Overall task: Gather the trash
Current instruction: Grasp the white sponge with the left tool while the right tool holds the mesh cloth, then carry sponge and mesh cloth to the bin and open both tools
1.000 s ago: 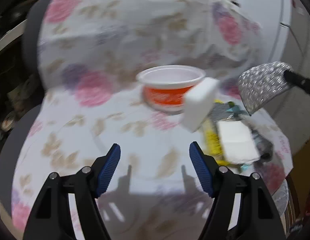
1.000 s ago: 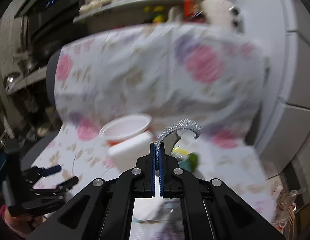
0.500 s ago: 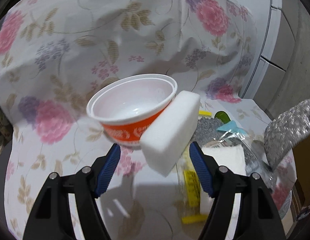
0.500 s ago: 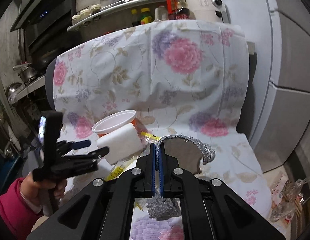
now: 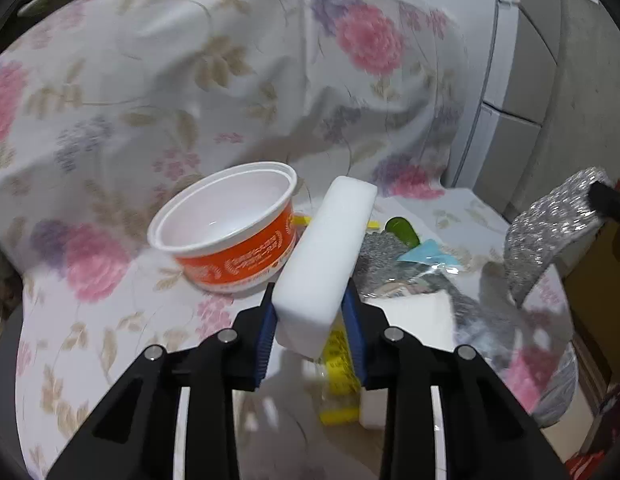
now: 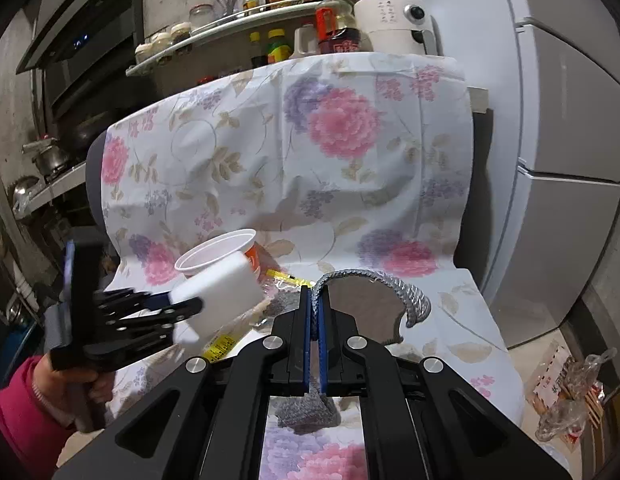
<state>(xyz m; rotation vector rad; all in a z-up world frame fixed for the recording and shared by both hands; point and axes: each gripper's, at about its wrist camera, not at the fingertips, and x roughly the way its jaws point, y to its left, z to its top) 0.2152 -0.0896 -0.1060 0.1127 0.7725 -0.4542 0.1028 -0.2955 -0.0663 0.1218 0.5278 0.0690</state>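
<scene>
1. The fingers of my left gripper (image 5: 310, 322) are closed on the near end of a white foam block (image 5: 326, 260); one second ago they stood open and empty above the cloth, so the grasp is new.
2. The block now sticks forward and up from the fingers. In the left wrist view its far end overlaps the side of the orange cup (image 5: 234, 236), but I cannot tell if the two really touch.
3. The fingers of my right gripper (image 6: 314, 322) are pressed together on a strip of silver mesh (image 6: 406, 300), which curves up and to the right from the tips. This grip is the same as one second ago.
4. In the right wrist view the left gripper (image 6: 186, 304) holds the block above the floral cloth (image 6: 294, 160) that covers the chair, so I judge the block is lifted and not lying.
5. The other trash is on the seat: a second white block (image 5: 414, 312), a yellow wrapper (image 5: 342, 356), a blue scrap (image 5: 426, 252) and clear plastic, all near each other to the right of the cup.
6. For the task, I think both grippers are now loaded, so the next step is to carry these two pieces to a bin. I see no bin in either view.
7. The foam is held only at one end and may swing or slip if I move fast.
</scene>
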